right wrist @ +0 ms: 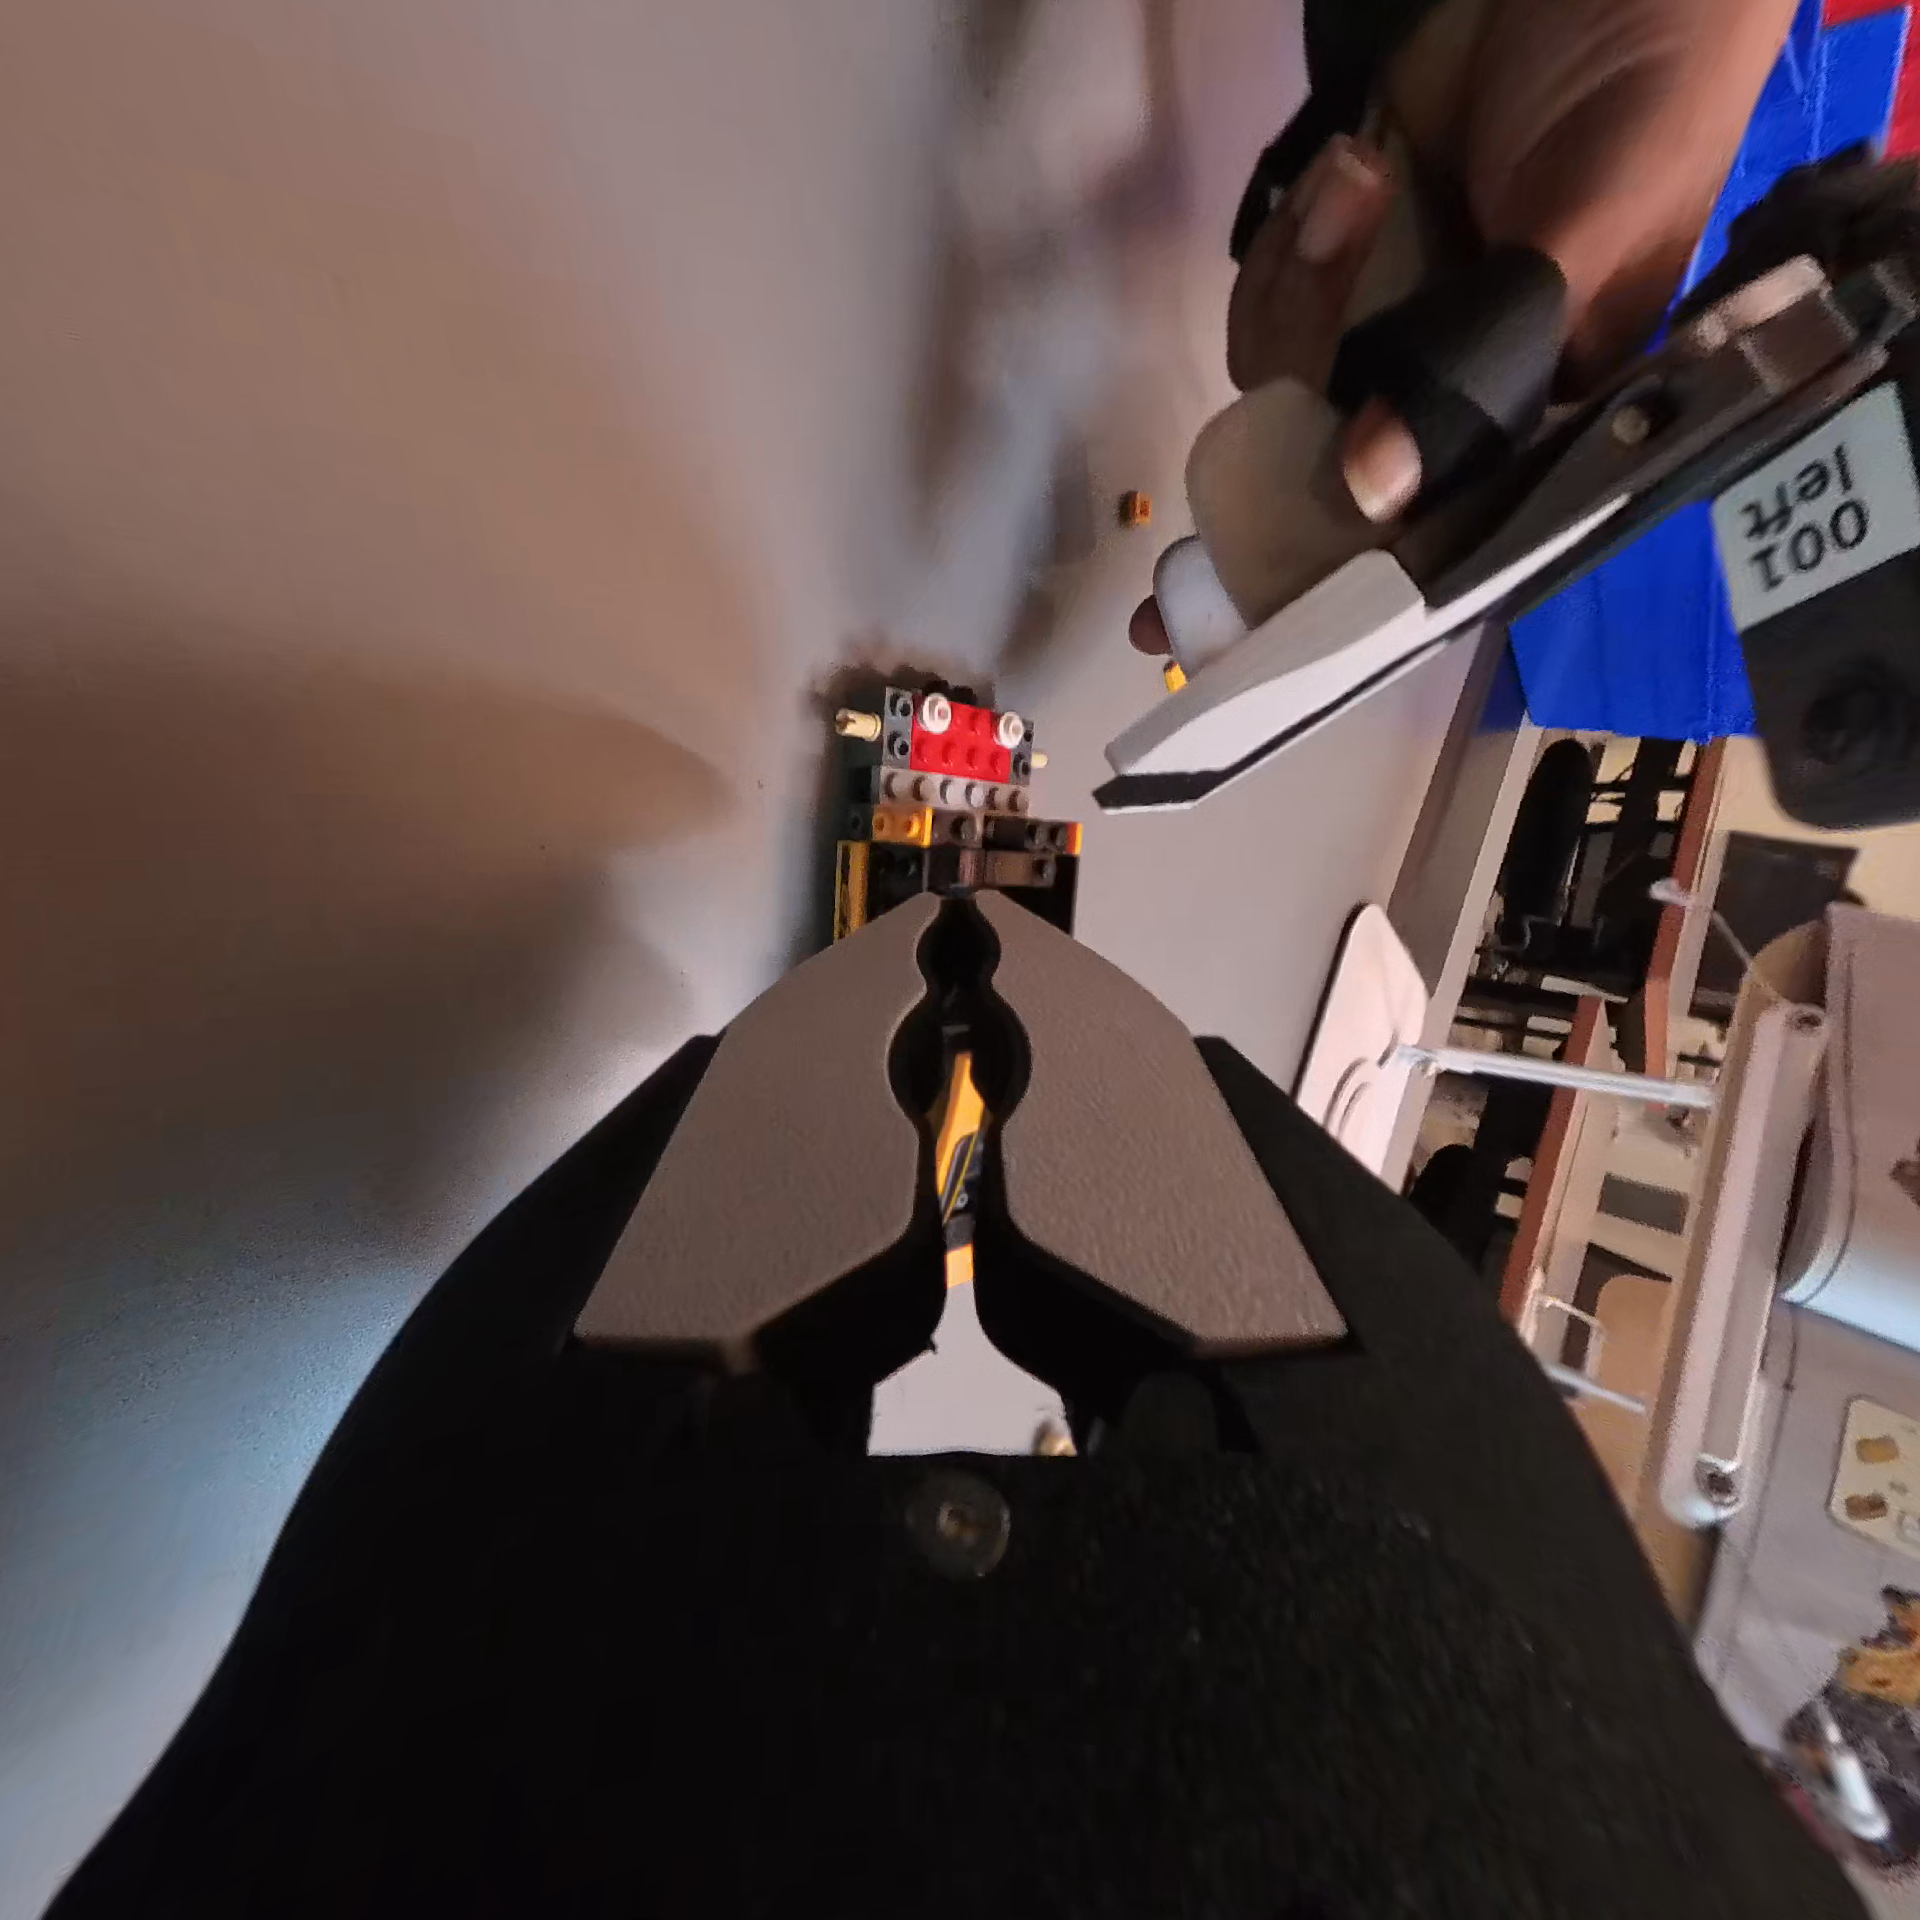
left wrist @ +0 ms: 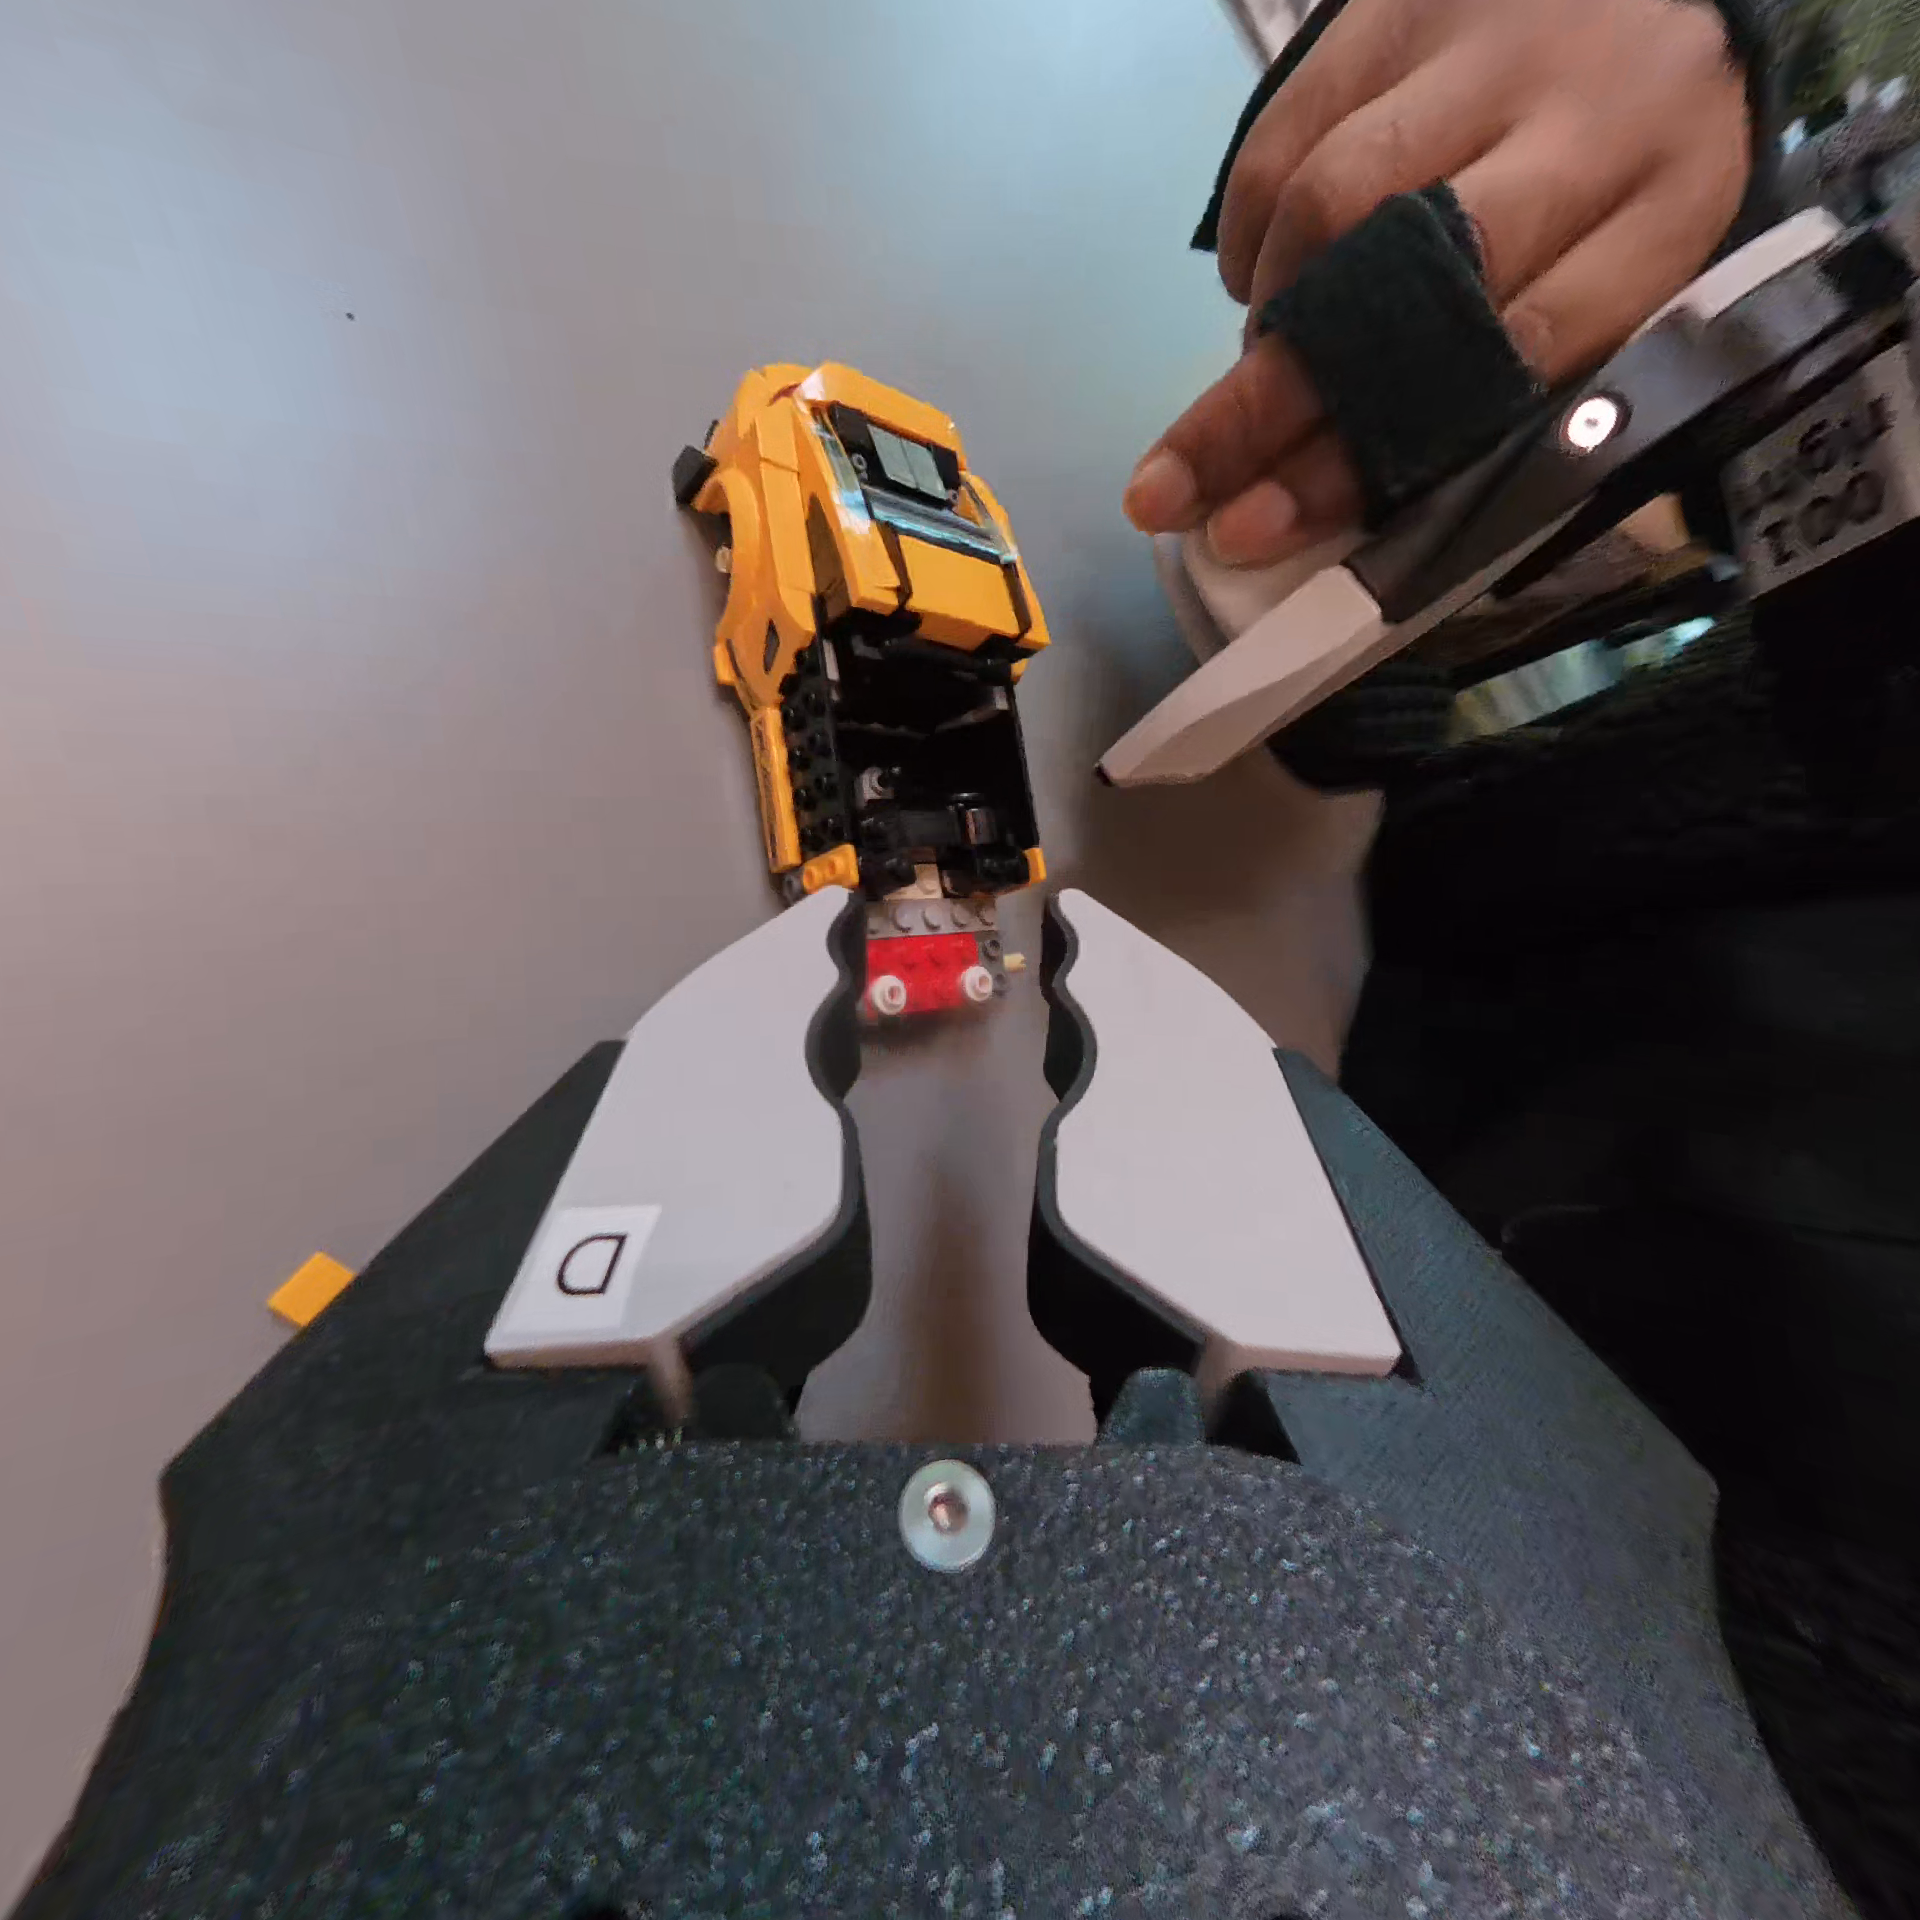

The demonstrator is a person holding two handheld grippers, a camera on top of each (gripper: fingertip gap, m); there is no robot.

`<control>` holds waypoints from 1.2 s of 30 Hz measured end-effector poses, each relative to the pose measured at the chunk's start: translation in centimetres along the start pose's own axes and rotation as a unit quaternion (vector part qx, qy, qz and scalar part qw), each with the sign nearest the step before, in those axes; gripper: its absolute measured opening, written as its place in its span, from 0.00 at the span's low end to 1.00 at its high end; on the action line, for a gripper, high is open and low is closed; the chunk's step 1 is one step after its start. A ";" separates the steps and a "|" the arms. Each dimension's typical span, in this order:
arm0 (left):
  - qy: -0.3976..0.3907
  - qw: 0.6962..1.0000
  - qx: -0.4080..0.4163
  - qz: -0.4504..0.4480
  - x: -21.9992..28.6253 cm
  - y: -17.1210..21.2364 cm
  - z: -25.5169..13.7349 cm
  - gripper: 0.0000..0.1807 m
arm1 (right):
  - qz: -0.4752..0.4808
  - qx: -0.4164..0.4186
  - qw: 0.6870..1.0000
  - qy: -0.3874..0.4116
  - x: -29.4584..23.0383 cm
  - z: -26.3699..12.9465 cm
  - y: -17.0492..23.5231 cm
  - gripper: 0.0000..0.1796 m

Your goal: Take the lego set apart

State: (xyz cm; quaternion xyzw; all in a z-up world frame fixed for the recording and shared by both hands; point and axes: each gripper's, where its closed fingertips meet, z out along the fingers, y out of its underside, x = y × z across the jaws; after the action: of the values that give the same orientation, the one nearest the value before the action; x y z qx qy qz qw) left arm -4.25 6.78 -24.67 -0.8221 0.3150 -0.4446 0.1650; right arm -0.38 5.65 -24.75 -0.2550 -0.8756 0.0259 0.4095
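Lego car (right wrist: 961, 821) mostly hidden behind right gripper (right wrist: 961, 909); background shelving (right wrist: 1579, 997) motion-blurred.

The pale grey counter (left wrist: 416, 727) fills most of both views. In the right wrist view, past its right edge, hangs a bright blue cloth (right wrist: 1621, 644). Below that stands a white rounded board (right wrist: 1361, 1029), with a dark chair (right wrist: 1558, 821) and pale framework (right wrist: 1621, 1195) farther right, all blurred.

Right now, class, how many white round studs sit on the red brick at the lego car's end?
2: one white stud at the left end of the red brick, the other at its right end, as the left wrist view shows them. None seems hidden.
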 end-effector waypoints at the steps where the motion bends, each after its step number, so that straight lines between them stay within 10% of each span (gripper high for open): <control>1: -0.021 1.000 -0.005 0.019 -0.2 0.0 0.2 0.19 | 0.011 0.000 1.000 0.003 -0.1 0.0 0.3 0.00; 8: -0.165 0.971 -0.056 0.162 -0.3 0.3 2.6 0.42 | 0.119 0.016 0.992 0.046 -0.2 -1.4 1.2 0.00; 12: -0.235 0.944 -0.086 0.216 -1.3 0.4 4.4 0.35 | 0.178 0.032 0.982 0.050 -0.6 -1.8 1.2 0.00; 20: -0.023 0.999 -0.032 -0.004 0.5 -0.1 3.6 0.34 | 0.149 0.022 0.985 0.079 -0.4 -1.8 0.4 0.06; 36: 0.073 0.995 -0.025 -0.066 0.6 0.0 3.0 0.34 | -0.069 -0.029 0.997 0.027 0.6 0.2 -0.6 0.04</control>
State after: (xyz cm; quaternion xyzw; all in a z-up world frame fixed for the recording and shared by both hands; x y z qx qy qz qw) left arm -1.46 6.40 -25.97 -0.8101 0.2826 -0.5055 0.0910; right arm -1.17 5.42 -24.30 -0.2066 -0.8800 -0.0345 0.4263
